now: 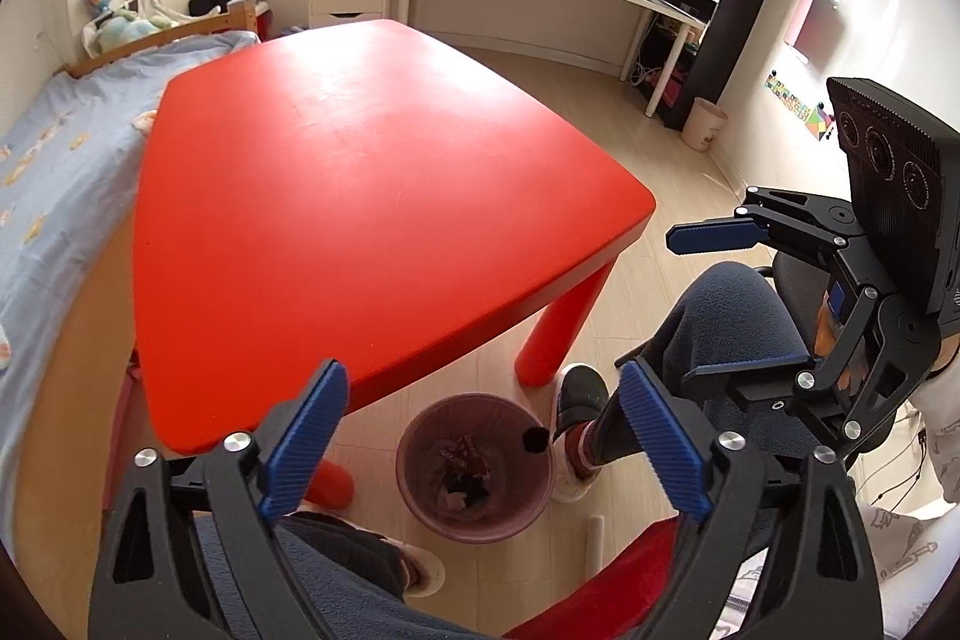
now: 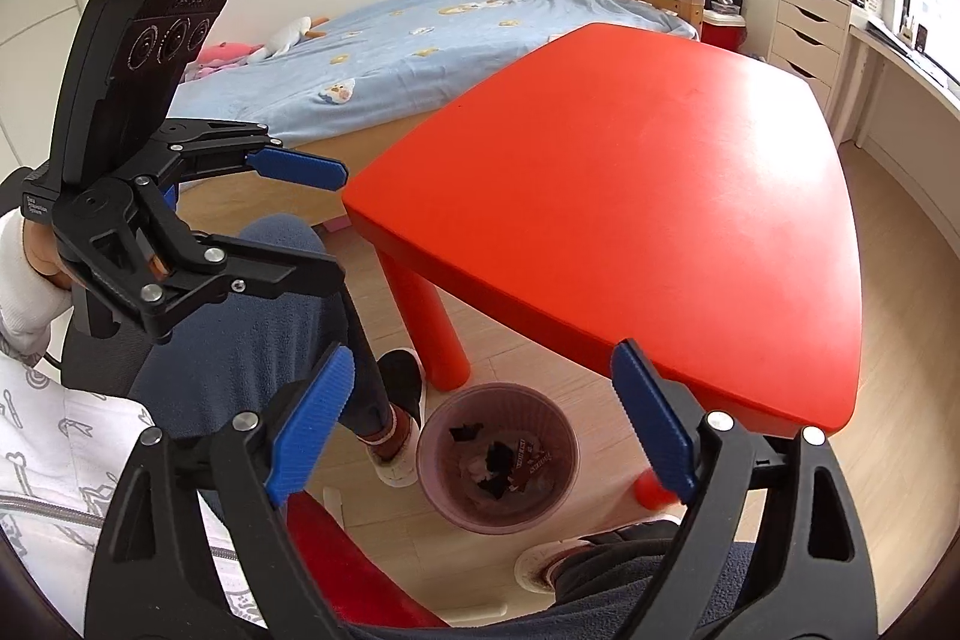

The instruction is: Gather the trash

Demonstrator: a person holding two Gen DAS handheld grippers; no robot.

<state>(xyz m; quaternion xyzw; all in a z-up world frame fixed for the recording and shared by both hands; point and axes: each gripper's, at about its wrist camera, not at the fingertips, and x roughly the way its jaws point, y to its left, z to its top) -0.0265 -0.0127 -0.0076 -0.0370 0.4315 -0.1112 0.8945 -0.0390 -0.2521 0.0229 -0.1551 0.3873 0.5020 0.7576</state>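
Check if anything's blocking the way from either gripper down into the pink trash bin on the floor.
Nothing visible is. The left gripper and right gripper both hang open above the trash bin, whose mouth faces up, uncovered. The red table edge sits beside it, not over it. A small dark scrap is at the rim.

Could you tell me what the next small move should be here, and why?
Probably lift both grippers away from the bin and look over the red table for anything left. The left gripper and right gripper both stand open and empty above the bin, which already holds scraps, and a small dark piece sits at its rim. The tabletop shows no trash, so the job looks nearly done.
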